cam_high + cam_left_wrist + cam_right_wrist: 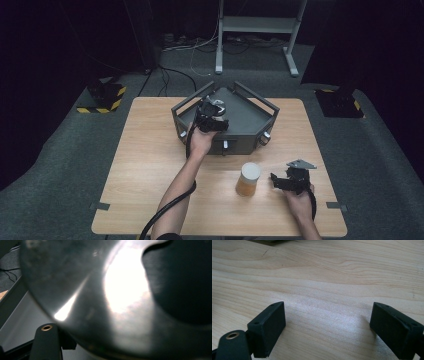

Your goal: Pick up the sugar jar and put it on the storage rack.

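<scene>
A: Logging the layout; the left gripper (216, 114) is held over the grey metal tray with railed sides (250, 117) at the far middle of the pale wooden table (150, 165); a round shiny metal object (218, 106) lies inside the tray, directly beneath and just beyond the tongs.

B: Is a grip on it confirmed?

A: Not confirmed; in the left gripper view the curved, reflective metal surface (120, 290) is pressed close against the lens, so whether the tongs are spread or closed cannot be told; contact is judged likely, not seen.

B: And the other side?

A: The right gripper (290, 181) rests low at the near right of the table, tongs spread wide with bare wood between them; the translucent amber jar with a white lid (248, 179) stands upright just to its left, apart from it.

B: Deciding relation?

A: The metal object is nearest the left hand, well apart from the right; no long axis is discernible on it.
</scene>
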`<state>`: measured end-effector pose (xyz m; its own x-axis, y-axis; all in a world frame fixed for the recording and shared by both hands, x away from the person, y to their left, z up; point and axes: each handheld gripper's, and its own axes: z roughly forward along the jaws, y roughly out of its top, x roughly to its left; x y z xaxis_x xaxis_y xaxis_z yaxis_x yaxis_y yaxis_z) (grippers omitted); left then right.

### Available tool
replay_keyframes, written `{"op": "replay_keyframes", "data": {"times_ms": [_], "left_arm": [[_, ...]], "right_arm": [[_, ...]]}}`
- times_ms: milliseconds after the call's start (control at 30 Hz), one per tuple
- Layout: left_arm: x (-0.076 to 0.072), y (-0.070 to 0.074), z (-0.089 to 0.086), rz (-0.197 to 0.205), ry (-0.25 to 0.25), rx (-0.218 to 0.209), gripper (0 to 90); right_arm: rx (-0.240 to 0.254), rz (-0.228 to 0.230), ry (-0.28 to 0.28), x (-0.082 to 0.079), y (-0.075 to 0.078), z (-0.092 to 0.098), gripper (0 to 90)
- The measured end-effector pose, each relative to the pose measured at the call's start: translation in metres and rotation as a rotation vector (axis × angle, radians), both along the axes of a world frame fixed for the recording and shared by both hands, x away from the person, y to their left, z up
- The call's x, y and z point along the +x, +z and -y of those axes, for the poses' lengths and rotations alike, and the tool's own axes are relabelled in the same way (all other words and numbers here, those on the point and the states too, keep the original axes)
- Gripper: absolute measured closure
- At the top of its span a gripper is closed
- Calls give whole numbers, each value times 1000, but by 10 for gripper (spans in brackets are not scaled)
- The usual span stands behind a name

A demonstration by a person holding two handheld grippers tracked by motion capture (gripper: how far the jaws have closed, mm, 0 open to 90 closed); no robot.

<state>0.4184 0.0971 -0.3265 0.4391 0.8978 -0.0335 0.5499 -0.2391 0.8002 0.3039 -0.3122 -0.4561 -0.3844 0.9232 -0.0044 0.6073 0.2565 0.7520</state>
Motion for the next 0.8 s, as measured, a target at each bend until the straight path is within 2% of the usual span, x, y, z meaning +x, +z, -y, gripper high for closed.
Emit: {"op": "replay_keyframes", "data": {"times_ms": [233,300,400,567,600,633,667,700,800], "left_arm": [[0,-1,0,5,1,1,301],[0,1,0,3,-3,7,243],[2,3,-2,-10,-7,12,204],[-2,4,-4,8,-12,16,124],[-1,11,-6,-5,-45,71,117],[-1,11,-6,-5,-45,71,103],[-4,6,-4,14,-23,43,103],[-4,11,-7,5,-44,74,93],[-7,11,-9,9,-42,69,82]], "right_arm": [[0,0,0,0,0,0,130],[0,0,0,0,0,0,130],[0,0,0,0,0,0,130],[0,0,0,0,0,0,130],[0,0,0,0,0,0,130],[0,0,0,0,0,0,130],[0,0,0,0,0,0,130],[0,0,0,0,0,0,130],[0,0,0,0,0,0,130]]}}
